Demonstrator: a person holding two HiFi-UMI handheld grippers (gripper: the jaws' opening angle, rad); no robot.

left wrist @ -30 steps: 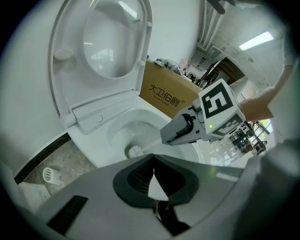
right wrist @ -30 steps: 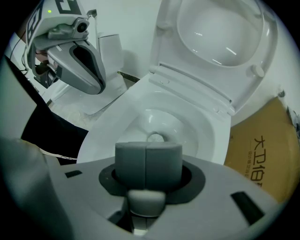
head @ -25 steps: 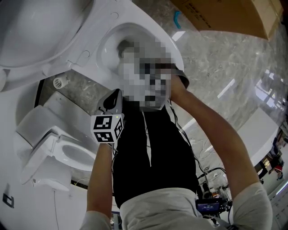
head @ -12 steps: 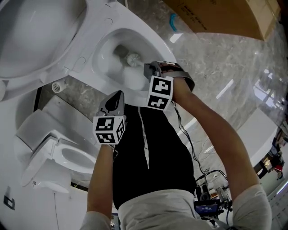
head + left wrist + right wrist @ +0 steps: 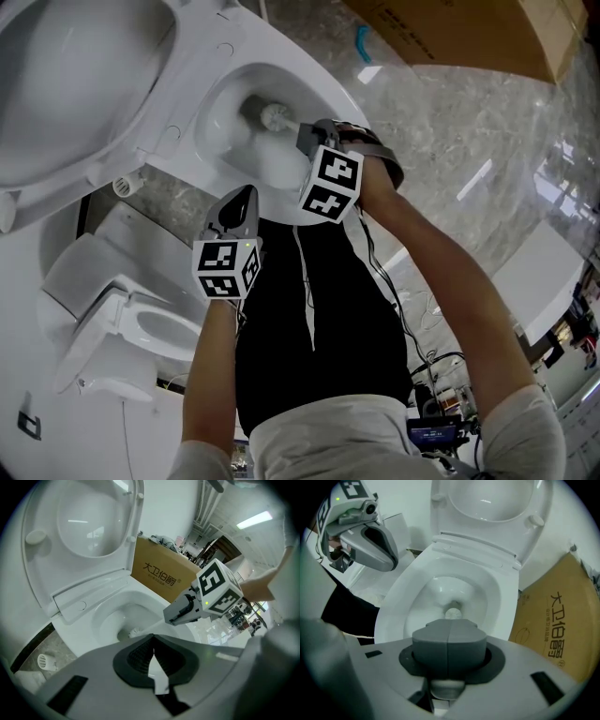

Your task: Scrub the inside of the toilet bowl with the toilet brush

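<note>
- Floor (image 5: 469, 122) of grey marbled tile surrounds the toilet bowl (image 5: 323, 75), whose lid (image 5: 75, 75) is raised; a cardboard box (image 5: 469, 37) stands just beside it.
- The right gripper (image 5: 306, 133) hangs over the bowl's near rim, jaws clamped on the handle of the toilet brush (image 5: 275, 116), whose head sits low by the drain.
- The left gripper (image 5: 241, 199) is outside the bowl, jaws together on nothing, near the right one.
</note>
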